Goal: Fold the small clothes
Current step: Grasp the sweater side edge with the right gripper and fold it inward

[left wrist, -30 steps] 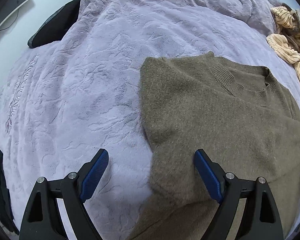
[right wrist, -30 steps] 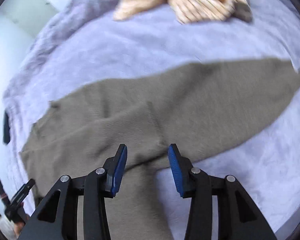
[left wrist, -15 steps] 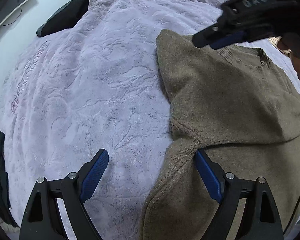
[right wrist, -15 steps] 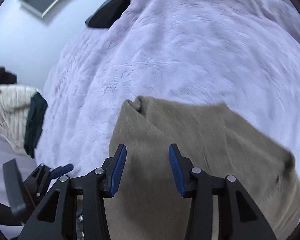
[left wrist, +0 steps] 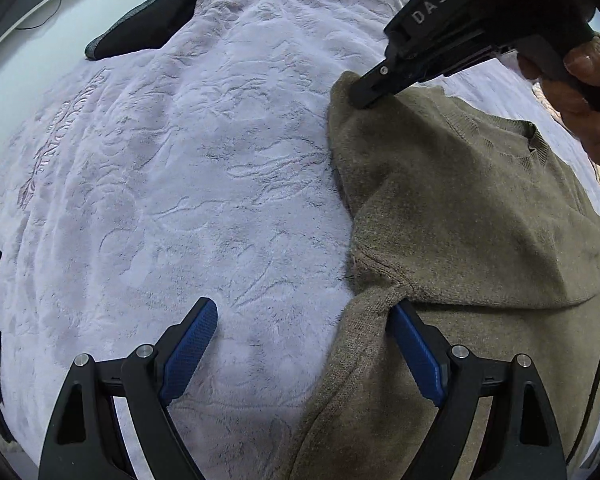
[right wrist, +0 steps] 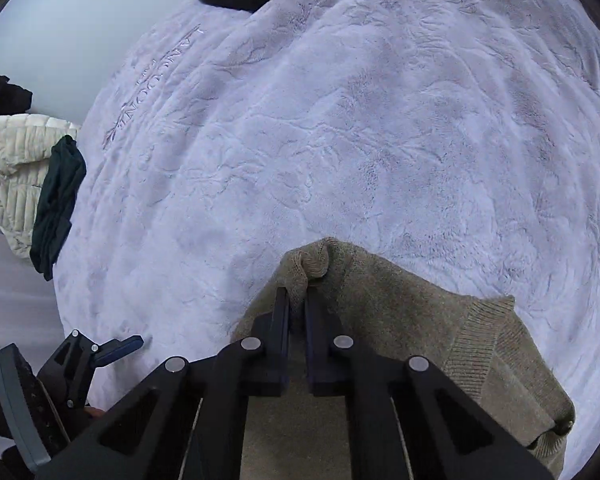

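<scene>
Lavender plush blanket (left wrist: pixel 180 168) across nearly the whole left-wrist frame, embossed leaf pattern all over, embroidered lettering at left edge too curved to read. Same lettering upper left in the right-wrist view, still not legible.

Olive-brown knit sweater (left wrist: pixel 480 208) flat on the blanket, filling right half of the left-wrist frame, ribbed collar toward upper right, sleeve folded across the body at centre right. In the right-wrist view, sweater (right wrist: pixel 400 320) at bottom centre and lower right.

Cream quilted jacket (right wrist: pixel 8 160) at left edge of right-wrist view, dark green garment (right wrist: pixel 56 200) draped over it. Black cushion (left wrist: pixel 140 28) at upper left of the blanket.

Right gripper (left wrist: pixel 362 98) entering from upper right, "DAS" in pale letters on its black body, hand (left wrist: pixel 580 92) behind it. Fingers just closed, pinching the sweater's shoulder corner; knit bunched above the fingertips in the wrist view.

Left gripper (left wrist: pixel 304 344) at bottom, blue fingers spread wide, nothing clamped; right one against the sleeve edge, left one over bare blanket.
</scene>
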The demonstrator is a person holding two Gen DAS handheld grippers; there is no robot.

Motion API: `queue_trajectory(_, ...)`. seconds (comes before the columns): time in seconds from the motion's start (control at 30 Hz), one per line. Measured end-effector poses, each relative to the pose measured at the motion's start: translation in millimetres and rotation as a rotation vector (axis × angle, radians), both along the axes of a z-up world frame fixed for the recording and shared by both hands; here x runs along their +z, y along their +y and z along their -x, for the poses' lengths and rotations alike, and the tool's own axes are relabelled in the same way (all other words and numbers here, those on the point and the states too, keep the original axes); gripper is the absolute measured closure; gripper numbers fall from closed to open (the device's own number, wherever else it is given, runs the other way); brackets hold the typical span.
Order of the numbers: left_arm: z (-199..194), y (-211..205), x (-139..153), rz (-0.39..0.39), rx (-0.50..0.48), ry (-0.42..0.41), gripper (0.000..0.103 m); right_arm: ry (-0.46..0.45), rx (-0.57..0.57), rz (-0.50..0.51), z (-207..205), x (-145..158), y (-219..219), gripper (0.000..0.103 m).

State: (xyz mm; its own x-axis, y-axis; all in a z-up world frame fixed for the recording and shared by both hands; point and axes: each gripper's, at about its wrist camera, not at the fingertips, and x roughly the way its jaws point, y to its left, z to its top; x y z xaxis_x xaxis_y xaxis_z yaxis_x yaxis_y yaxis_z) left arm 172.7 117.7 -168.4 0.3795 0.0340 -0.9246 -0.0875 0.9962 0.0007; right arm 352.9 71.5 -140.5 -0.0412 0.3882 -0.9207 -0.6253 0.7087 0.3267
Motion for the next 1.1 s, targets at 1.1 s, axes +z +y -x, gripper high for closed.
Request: queue_trajectory(1.1, -85.5, -51.9, -0.6, -0.03, -0.094, -0.009, 0.015, 0.003, -0.863, 0.166, 132.5, -0.7, -316.4, 0.069)
